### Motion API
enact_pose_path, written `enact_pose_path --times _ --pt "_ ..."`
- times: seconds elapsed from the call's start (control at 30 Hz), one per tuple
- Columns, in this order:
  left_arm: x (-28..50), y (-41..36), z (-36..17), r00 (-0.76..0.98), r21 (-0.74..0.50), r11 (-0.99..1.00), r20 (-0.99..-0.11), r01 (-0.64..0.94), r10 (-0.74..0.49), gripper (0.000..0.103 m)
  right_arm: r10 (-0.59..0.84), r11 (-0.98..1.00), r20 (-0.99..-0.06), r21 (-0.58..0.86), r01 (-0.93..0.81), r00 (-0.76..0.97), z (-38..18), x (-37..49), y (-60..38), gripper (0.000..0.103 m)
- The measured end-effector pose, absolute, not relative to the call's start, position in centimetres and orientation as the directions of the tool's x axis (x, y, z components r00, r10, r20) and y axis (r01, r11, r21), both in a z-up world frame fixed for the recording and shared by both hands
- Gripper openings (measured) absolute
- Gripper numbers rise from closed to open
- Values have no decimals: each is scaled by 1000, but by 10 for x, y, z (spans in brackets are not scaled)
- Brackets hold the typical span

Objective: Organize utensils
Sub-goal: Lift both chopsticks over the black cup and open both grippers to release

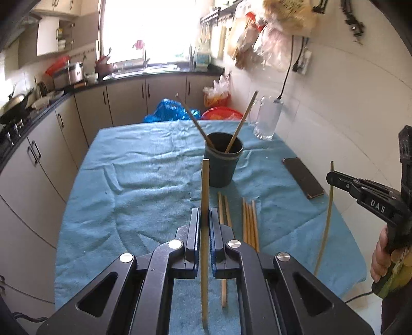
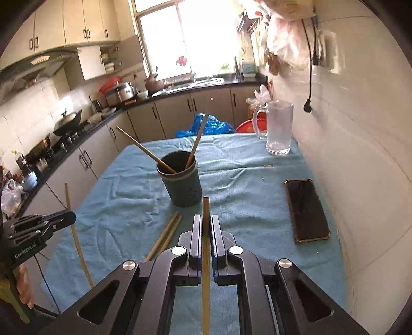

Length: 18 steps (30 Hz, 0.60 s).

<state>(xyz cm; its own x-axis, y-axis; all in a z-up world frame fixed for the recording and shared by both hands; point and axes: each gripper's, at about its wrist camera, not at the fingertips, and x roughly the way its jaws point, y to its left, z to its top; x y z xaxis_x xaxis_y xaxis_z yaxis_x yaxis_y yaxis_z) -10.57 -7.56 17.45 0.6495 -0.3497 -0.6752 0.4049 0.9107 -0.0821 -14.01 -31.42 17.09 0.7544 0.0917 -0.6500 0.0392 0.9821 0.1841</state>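
The fingers of our left gripper (image 1: 204, 219) are clamped on one chopstick (image 1: 205, 185); the right gripper (image 2: 206, 226) pinches another (image 2: 206, 208). Both sticks are clear of the bench (image 1: 144, 165). Step in hand, we judge: carrying. Next, each tip must meet the dark cup (image 2: 181, 180), which already holds two; more lie loose (image 1: 249, 221).

A small kitchen in bright daylight

A window (image 2: 180, 41) above the dark counter (image 2: 195, 86) is overexposed, so nothing outside can be read. Beige cabinets (image 1: 123, 103) run along the counter, and upper cabinets (image 2: 74, 23) hang over a range hood (image 2: 36, 64). The right wall (image 2: 360, 128) is white tile, perhaps glossy.
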Motion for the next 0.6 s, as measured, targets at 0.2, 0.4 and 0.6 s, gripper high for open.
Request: enact_pose_path --times 0.2,0.4,0.6 --pt "-141 -70 190 701 -45 906 -618 422 -357 6 91 981 -613 190 35 785 187 -164 -314 6" --pt "-153 -70 208 724 -46 900 -577 434 -379 6 83 984 -583 178 28 809 200 -174 -309 6" --pt "-136 -75 233 726 -73 890 -549 451 -413 6 82 985 -552 173 18 830 219 -165 -307 6"
